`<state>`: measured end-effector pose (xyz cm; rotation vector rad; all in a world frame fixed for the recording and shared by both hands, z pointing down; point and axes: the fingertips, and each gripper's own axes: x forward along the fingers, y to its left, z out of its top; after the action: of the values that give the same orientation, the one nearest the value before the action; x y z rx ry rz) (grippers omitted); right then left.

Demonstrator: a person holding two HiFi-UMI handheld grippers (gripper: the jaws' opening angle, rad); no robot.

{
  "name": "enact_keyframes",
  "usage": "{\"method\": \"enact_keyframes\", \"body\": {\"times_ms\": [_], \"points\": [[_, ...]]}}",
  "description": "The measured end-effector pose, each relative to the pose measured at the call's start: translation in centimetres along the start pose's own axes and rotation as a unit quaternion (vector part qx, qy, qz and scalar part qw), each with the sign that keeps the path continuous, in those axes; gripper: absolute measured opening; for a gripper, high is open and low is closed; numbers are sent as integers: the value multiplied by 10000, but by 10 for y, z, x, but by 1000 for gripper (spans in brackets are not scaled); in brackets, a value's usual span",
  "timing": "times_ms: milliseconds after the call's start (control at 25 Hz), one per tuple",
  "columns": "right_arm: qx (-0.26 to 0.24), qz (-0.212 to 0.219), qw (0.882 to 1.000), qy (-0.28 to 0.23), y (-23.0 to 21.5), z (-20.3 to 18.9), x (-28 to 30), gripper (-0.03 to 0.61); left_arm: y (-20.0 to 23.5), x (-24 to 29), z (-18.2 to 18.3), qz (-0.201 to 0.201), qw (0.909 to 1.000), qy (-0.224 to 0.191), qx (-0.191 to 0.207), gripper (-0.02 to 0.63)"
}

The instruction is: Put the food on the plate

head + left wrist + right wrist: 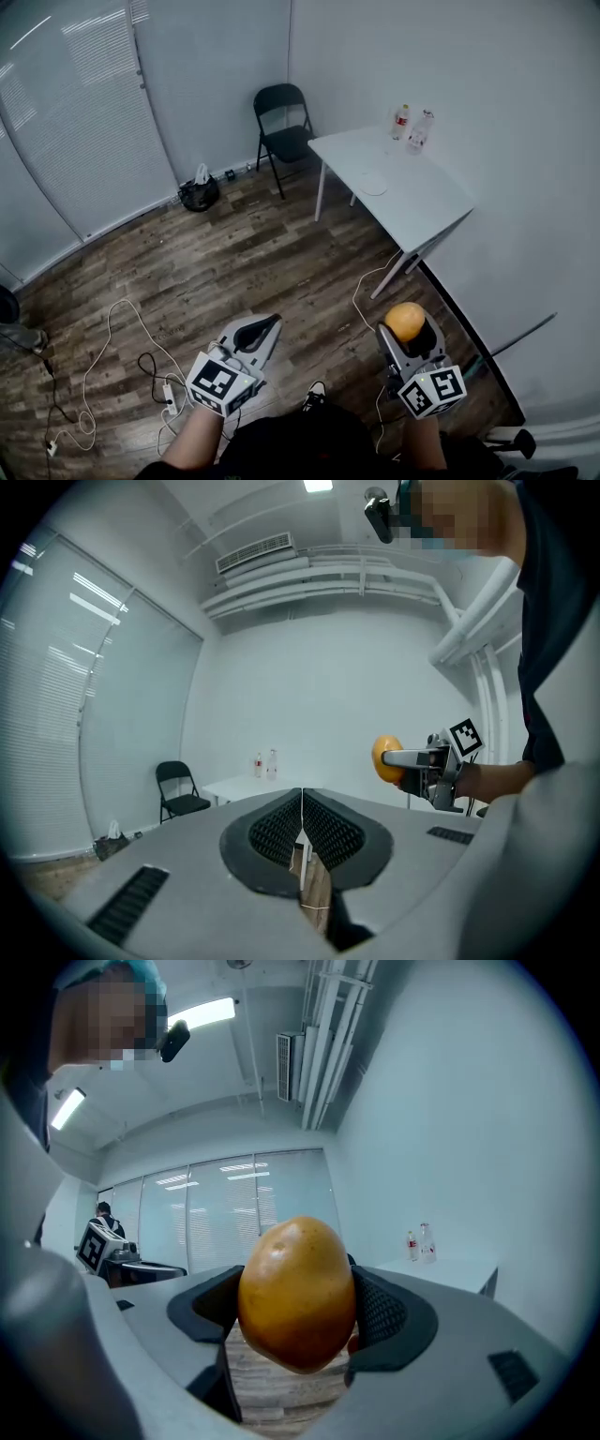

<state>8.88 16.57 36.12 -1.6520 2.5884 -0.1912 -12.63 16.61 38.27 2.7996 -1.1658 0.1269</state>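
Yellow-orange fruit clenched between jaws of right gripper; left gripper closed, empty.

Left gripper jaws together, right gripper jaws clamping fruit

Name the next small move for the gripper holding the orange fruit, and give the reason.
Probably carry the right gripper forward toward the white table. Its jaws are clamped on the orange fruit, while the plate lies on that table, well ahead across the floor. The left gripper is shut on nothing, so it need not act.
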Motion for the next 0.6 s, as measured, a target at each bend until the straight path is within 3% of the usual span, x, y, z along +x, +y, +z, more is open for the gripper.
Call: {"method": "enact_keyframes", "body": {"times_ms": [320, 600], "points": [[-225, -153, 9994, -206, -104, 19, 22, 371, -5, 97, 8, 55, 9999, 123, 73, 23], [-4, -79, 9998, -163, -138, 5, 33, 371, -12, 134, 10, -24, 9997, 216, 73, 23]]}}
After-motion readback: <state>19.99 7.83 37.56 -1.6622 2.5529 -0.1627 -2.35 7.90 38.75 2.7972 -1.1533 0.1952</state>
